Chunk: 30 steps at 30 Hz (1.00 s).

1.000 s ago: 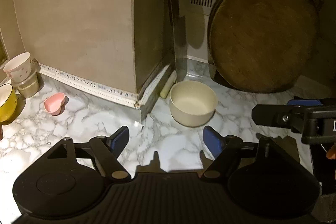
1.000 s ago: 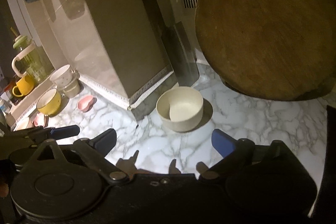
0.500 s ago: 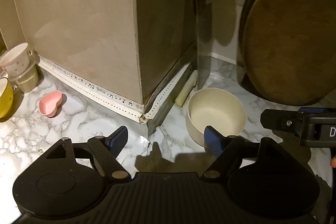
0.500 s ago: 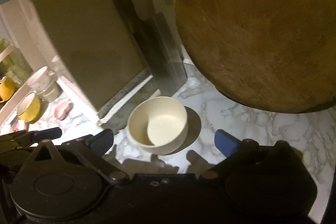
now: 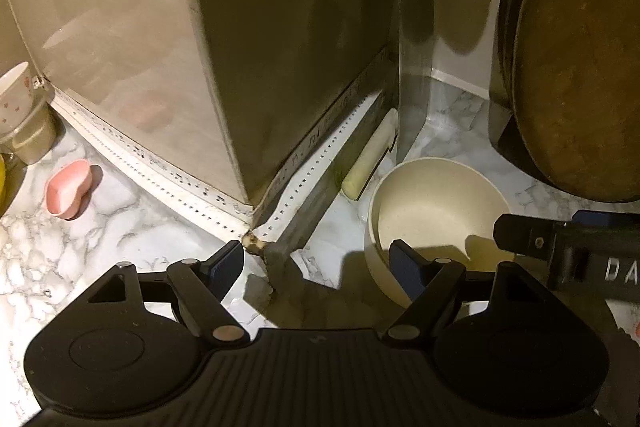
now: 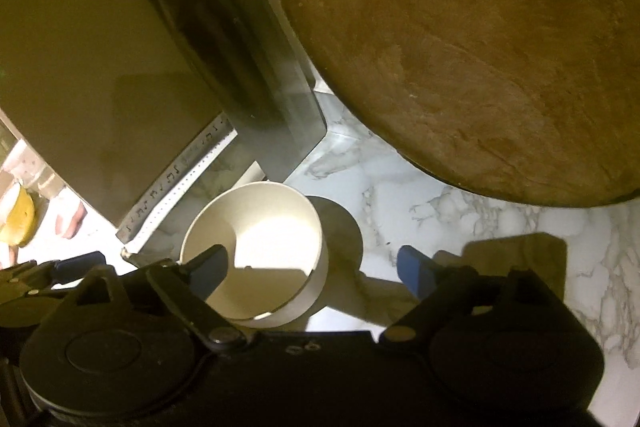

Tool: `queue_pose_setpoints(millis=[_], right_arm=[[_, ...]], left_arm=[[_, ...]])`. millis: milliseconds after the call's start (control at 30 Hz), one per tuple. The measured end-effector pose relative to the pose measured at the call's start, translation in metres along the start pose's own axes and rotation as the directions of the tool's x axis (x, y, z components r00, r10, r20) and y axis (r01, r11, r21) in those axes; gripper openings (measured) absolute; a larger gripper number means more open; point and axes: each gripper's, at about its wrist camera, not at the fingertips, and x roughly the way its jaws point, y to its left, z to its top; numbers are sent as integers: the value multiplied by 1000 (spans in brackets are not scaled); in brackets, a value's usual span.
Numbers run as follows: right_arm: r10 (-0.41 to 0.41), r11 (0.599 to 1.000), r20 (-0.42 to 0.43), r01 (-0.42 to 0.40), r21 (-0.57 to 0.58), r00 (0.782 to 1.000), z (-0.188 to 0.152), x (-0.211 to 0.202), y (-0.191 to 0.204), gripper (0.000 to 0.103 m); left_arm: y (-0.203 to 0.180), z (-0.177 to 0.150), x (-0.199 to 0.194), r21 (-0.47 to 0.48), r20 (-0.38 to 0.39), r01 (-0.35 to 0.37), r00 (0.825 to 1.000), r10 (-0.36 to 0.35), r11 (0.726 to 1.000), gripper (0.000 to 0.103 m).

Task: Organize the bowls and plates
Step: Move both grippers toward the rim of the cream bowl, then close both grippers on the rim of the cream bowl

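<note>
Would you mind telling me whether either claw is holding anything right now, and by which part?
Nothing is held yet. The right claw is closing astride the cream bowl's near rim, pads not touching; the left claw is open beside it.

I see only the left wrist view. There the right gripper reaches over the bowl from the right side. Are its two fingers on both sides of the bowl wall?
Observer: Yes. In the right wrist view one finger is over the inside of the bowl, and the other is outside it, over the counter.
Operator: Do the pads already press the wall?
Observer: Not yet. The jaws of the right gripper are closing, but a gap shows on each side of the wall.
</note>
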Motion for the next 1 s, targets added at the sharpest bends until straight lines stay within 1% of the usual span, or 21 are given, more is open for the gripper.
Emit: queue_pose_setpoints(millis=[33,100,133,233,300,367,400,533,600,633,667,700,767,833,900,967,1000], right_arm=[[-5,1000,2,5,-18,1000,-1,2,2,88],[-19,999,6,19,-40,1000,-2,5,3,82],[-19,999,5,19,-42,1000,-2,7,2,80],[-14,999,-8,14,-34,1000,1,15,1,75],[-19,999,-21,19,-26,1000,3,20,1,68],[-18,1000,-33,18,-13,999,3,24,-1,61],[-15,1000,-37,15,-7,999,3,25,-1,59],[-11,1000,-49,11,-10,999,4,28,-3,54],[-8,1000,-55,8,-11,998,4,30,-4,53],[-6,1000,-55,6,-11,998,4,31,-4,52],[-4,1000,-56,3,-13,998,3,32,-4,49],[1,1000,-59,-2,-16,998,3,33,-3,44],[3,1000,-63,-5,-22,998,2,36,-2,39],[6,1000,-63,-8,-24,998,1,38,-1,33],[9,1000,-66,-11,-21,998,1,39,-2,22],[16,1000,-72,-18,-22,997,2,41,-3,15],[17,1000,-75,-19,-25,997,2,41,-2,12]], left_arm=[[0,0,3,0,-2,-4,1000,4,1000,80],[-1,1,7,-5,0,-1,1000,1,1000,80],[-2,2,9,-5,0,-5,1000,5,1000,80],[-7,3,10,5,14,-33,999,33,999,80],[-10,2,8,6,22,-20,1000,20,1000,79],[-13,1,3,14,42,-30,999,29,999,78],[-15,1,2,21,43,-33,999,32,999,78],[-17,4,7,1,5,18,1000,-18,1000,68],[-19,4,10,-3,-3,22,1000,-22,1000,62],[-19,5,12,-7,-9,27,1000,-27,1000,54],[-19,6,14,-18,-19,35,999,-36,999,47],[-18,7,16,-35,-31,44,999,-45,998,44],[-15,10,21,-63,-46,55,997,-58,996,31],[-14,10,24,-79,-52,57,997,-61,995,25],[-14,11,26,-88,-53,69,996,-74,994,20],[-16,11,28,-88,-54,77,995,-82,993,14],[-17,11,27,-86,-53,79,995,-84,993,13]])
